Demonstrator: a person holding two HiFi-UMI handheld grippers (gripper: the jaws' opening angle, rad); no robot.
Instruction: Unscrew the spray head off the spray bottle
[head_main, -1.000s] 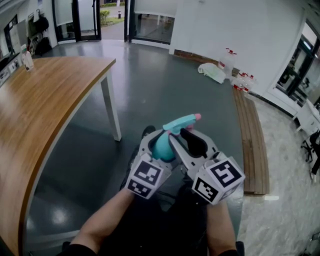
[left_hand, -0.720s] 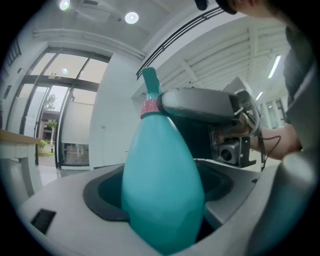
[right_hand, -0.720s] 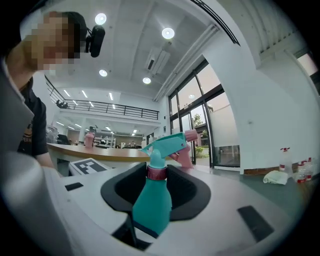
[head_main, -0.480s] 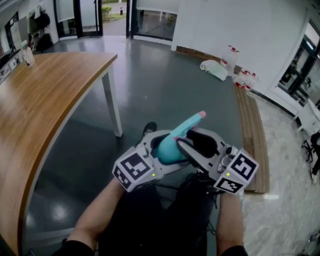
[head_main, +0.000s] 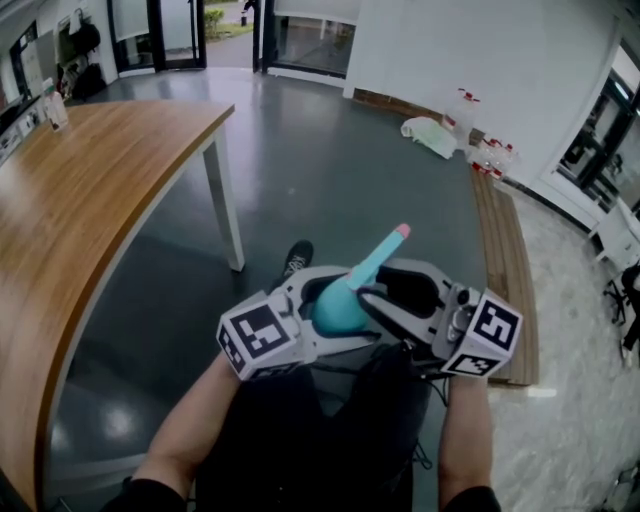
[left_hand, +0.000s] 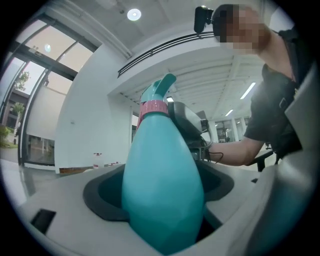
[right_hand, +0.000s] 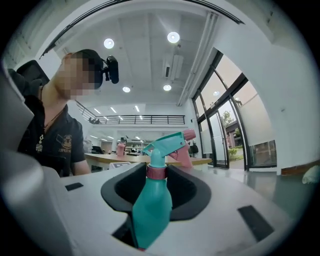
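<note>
A teal spray bottle (head_main: 335, 308) with a pink collar (right_hand: 156, 171) and a pink-tipped teal spray head (head_main: 385, 255) is held in the air over the person's lap. My left gripper (head_main: 328, 300) is shut on its fat body (left_hand: 162, 190), which fills the space between the jaws. My right gripper (head_main: 385, 287) comes in from the right and is closed round the narrower upper body (right_hand: 150, 210), just below the collar. The spray head (right_hand: 167, 142) sticks out past both sets of jaws, tilted up and away. The left gripper view shows the right gripper (left_hand: 186, 122) behind the neck.
A curved wooden table (head_main: 80, 200) with a white leg (head_main: 225, 205) stands at the left. A low wooden bench (head_main: 505, 270) runs along the right. Several bottles (head_main: 480, 150) and a bag sit by the far wall. Dark floor lies ahead.
The bottle has turned: its spray head swung from level and pointing right to slanting up and away. The left marker cube slid left and the right one slid right.
</note>
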